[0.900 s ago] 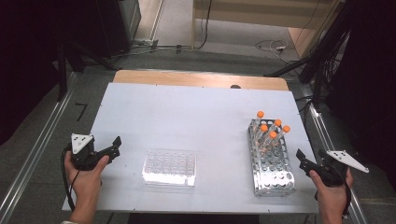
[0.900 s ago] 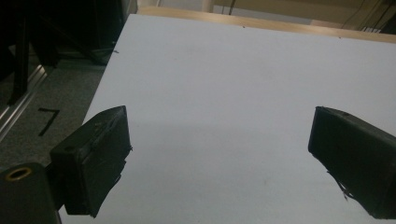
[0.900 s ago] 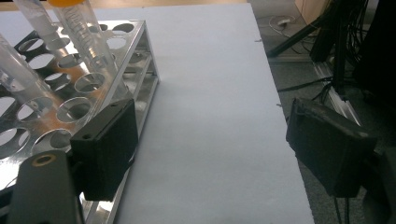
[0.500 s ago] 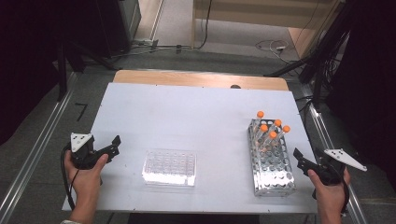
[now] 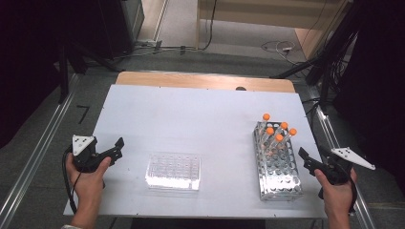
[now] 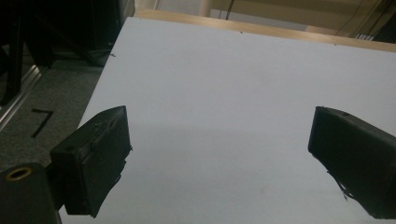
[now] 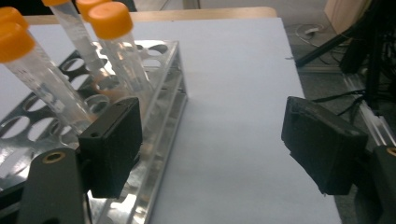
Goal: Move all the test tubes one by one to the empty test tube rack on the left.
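My right gripper point(image 5: 305, 159) sits beside the tube rack point(image 5: 277, 164), jaws wide, empty; left gripper point(image 5: 116, 147) near worktop point(image 5: 191, 114) edge, jaws wide, empty

From above I look forward down the table point(image 5: 191, 109); my gripper views skim it low; the rack point(image 7: 154, 116) appears overhead too.

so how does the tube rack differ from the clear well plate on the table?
The tube rack is shiny perforated metal and stands tall; the well plate is clear plastic and lies low and flat. The rack holds five orange-capped tubes, all leaning at its far end; the plate's wells look empty. The rack sits near the right gripper, long side running away from the person; the plate sits mid-table, long side across. Both rest on the white table, untouched.
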{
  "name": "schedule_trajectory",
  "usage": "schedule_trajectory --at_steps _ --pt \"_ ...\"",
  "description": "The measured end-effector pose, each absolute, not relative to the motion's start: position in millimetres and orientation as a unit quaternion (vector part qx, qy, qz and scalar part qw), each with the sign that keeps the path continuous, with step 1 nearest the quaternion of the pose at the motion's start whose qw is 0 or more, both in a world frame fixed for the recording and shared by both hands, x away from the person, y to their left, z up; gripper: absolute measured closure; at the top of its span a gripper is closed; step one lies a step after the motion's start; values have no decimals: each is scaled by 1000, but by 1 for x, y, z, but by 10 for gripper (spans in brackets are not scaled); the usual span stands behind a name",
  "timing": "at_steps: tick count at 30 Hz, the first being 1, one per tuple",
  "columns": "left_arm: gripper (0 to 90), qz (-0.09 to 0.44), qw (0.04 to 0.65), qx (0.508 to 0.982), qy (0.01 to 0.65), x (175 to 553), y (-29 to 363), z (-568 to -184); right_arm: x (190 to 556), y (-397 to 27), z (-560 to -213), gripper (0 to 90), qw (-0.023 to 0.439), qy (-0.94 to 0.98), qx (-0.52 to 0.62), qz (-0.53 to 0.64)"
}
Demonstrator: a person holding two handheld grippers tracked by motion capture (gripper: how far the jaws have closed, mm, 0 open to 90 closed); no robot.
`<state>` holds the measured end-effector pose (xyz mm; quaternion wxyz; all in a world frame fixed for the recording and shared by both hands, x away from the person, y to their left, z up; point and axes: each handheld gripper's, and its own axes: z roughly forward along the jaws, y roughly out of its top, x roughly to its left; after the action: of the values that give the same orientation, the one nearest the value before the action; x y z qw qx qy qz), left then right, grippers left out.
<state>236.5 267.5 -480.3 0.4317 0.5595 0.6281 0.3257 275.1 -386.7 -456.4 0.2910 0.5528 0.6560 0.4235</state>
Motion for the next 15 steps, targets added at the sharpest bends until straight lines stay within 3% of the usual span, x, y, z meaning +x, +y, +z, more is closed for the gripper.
schedule_trajectory --at_steps 13,15 --pt "67 322 428 563 629 239 266 -482 292 -365 -458 260 276 689 512 433" --pt "67 323 427 566 627 240 265 -482 297 -361 -459 306 277 695 506 430"
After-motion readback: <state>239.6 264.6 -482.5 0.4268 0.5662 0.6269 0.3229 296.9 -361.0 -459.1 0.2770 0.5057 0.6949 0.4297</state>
